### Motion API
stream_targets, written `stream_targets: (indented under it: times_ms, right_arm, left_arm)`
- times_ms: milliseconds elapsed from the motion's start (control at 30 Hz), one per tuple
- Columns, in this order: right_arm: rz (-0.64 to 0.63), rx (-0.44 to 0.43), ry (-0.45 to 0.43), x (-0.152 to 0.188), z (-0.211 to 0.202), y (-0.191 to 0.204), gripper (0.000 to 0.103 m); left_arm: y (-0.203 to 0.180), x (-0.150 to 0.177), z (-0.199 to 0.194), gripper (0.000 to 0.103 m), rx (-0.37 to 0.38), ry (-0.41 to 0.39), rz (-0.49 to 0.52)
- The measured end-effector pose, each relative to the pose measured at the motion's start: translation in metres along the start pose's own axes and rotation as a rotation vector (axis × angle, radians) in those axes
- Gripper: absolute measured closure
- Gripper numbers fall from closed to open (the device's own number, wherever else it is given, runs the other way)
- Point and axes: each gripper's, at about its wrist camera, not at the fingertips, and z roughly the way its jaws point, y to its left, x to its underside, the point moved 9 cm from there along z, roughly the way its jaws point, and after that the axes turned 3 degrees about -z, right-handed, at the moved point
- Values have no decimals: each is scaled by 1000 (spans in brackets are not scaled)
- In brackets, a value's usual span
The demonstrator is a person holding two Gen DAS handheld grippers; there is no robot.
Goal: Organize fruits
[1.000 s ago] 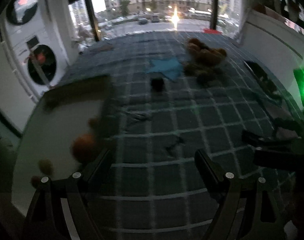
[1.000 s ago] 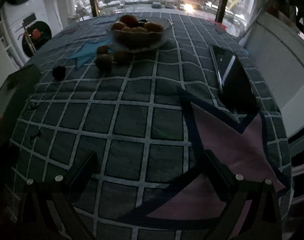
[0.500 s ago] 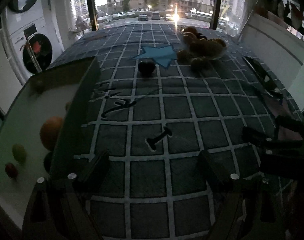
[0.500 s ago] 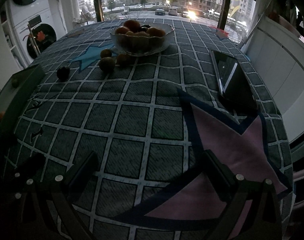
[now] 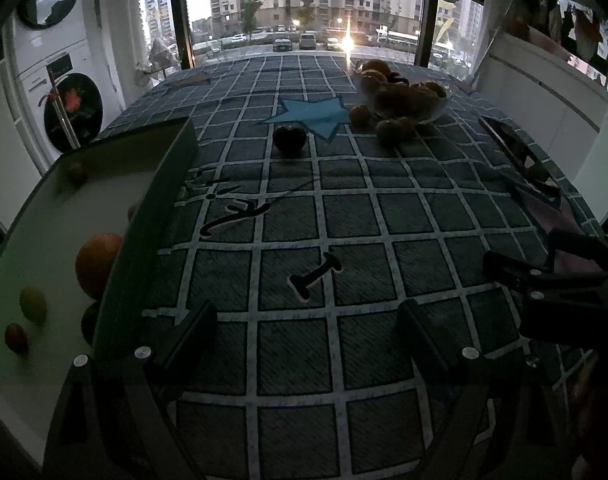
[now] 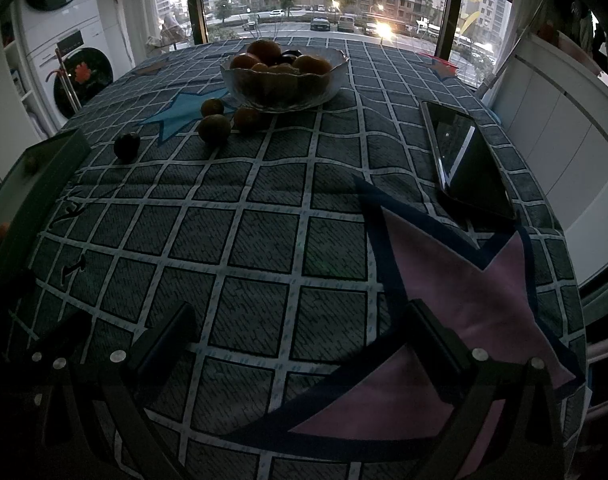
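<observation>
Both tools sit low at the near edge of the checked dark-blue tablecloth (image 6: 264, 208), and neither carries fruit. The left gripper (image 5: 307, 320) has its two black fingers spread wide over bare cloth, touching nothing; the right gripper (image 6: 300, 328) is likewise released, its fingers parted above the pink star patch (image 6: 475, 300) with nothing between them. Just left of the left tool stands the white open box with a dark rim (image 5: 152, 200), already holding a large orange (image 5: 98, 264), a small green fruit (image 5: 32, 304) and a small red one (image 5: 16, 338). The likely step is a reach for the next loose fruit, and the nearest candidate is the dark round plum-like fruit (image 5: 290, 139) lying alone by the blue star patch (image 5: 309, 114). To do it well, keep the fingers wide, come in low and level, and straddle its widest part before closing gently, since a round fruit may roll on soft cloth. Further on, three small brownish fruits (image 6: 215, 128) lie beside the clear glass bowl (image 6: 284, 80), heaped with more fruit. A black tablet (image 6: 467, 160) lies well to the right.
</observation>
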Motion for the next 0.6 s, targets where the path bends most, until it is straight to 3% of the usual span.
stream_targets:
  times_ms: [600]
  right_arm:
    - [0, 0, 0, 0, 0, 0, 0]
  left_arm:
    - [-2, 2, -3, 7, -3, -4, 15]
